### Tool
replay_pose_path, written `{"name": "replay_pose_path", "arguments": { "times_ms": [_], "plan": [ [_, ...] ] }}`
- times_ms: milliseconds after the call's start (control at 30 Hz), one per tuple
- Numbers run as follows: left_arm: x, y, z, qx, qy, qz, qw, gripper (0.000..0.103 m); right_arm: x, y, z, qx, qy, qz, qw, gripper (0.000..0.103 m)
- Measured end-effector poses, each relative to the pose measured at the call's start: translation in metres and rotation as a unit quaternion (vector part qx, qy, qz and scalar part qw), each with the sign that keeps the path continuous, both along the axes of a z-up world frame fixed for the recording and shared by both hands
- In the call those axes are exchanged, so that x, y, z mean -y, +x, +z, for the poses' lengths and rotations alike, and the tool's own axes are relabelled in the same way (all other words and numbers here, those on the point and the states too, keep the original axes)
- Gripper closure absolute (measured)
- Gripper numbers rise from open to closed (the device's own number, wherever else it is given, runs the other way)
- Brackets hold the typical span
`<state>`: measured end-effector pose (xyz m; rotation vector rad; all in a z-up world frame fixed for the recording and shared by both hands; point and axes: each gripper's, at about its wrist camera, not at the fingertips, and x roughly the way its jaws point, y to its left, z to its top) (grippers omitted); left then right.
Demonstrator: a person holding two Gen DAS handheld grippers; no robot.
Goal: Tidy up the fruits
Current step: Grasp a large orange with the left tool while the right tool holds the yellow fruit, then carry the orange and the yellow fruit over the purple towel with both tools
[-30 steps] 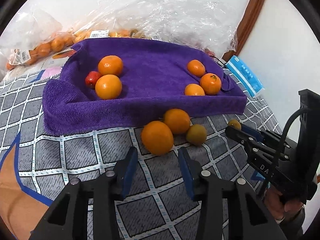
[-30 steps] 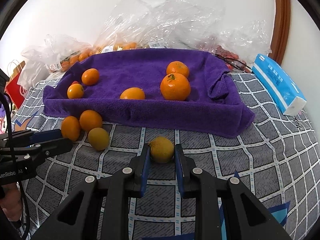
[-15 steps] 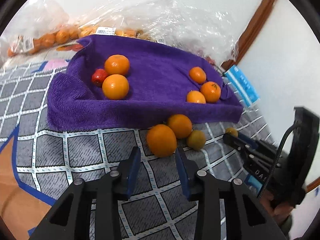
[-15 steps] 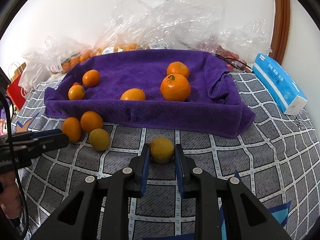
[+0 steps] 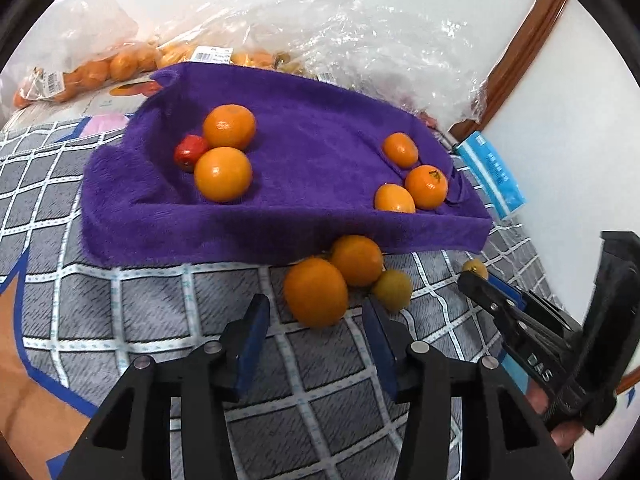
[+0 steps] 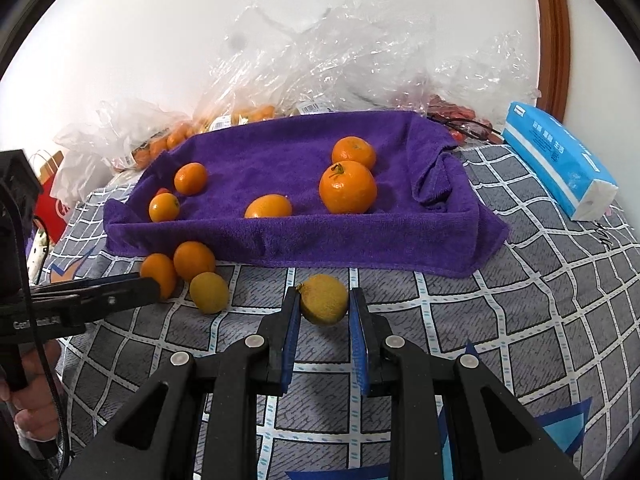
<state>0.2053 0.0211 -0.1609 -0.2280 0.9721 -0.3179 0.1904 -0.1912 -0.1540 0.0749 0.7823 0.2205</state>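
A purple towel tray [image 5: 248, 224] [image 6: 360, 248] holds several oranges and a small red fruit [image 5: 188, 152]. In front of it lie two oranges [image 5: 316, 292] [image 5: 357, 260] and a yellow-green fruit [image 5: 392, 289]. My left gripper [image 5: 316, 316] is open, its fingers on either side of the near orange, just short of it. My right gripper [image 6: 324, 308] is shut on a yellow fruit [image 6: 324, 299] resting on the checked cloth; it also shows in the left wrist view [image 5: 475, 269].
Clear plastic bags with oranges [image 5: 100, 68] lie behind the tray against the wall. A blue tissue pack [image 6: 556, 160] lies at the right. A red bag [image 6: 52, 200] stands at the far left. Grey checked cloth [image 6: 520, 312] covers the surface.
My left gripper has moved forward toward the near orange and opened a little wider. My right gripper has stayed closed on the yellow fruit.
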Motion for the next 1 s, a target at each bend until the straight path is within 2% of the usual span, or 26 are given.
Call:
{"name": "replay_pose_path", "arguments": {
  "times_ms": [67, 100, 133, 300, 467, 700, 1000],
  "plan": [
    [0.009, 0.004, 0.000, 0.001, 0.018, 0.009, 0.9998, 0.058, 0.000, 0.000, 0.000, 0.001, 0.000, -0.001, 1.000, 0.079],
    [0.012, 0.005, 0.001, 0.003, 0.025, 0.013, 0.9996, 0.068, 0.000, -0.001, 0.000, 0.002, 0.000, -0.002, 1.000, 0.079],
    [0.013, 0.006, 0.001, 0.004, 0.029, 0.017, 0.9994, 0.072, 0.000, -0.001, 0.000, 0.004, 0.000, -0.003, 1.000, 0.079],
    [0.011, -0.002, 0.006, 0.007, 0.021, 0.019, 0.9996, 0.072, 0.001, -0.004, 0.002, 0.010, 0.001, -0.004, 1.000, 0.079],
    [0.001, -0.019, 0.029, 0.033, 0.022, 0.030, 0.9988, 0.072, -0.005, -0.012, 0.009, 0.021, -0.027, -0.001, 0.999, 0.079],
    [-0.008, -0.029, 0.058, 0.058, 0.026, 0.051, 0.9967, 0.072, -0.012, -0.021, 0.044, 0.050, -0.034, 0.015, 0.998, 0.079],
    [-0.021, -0.024, 0.079, 0.092, 0.043, 0.078, 0.9918, 0.072, -0.016, -0.006, 0.084, 0.080, -0.043, 0.016, 0.996, 0.079]
  ]
}}
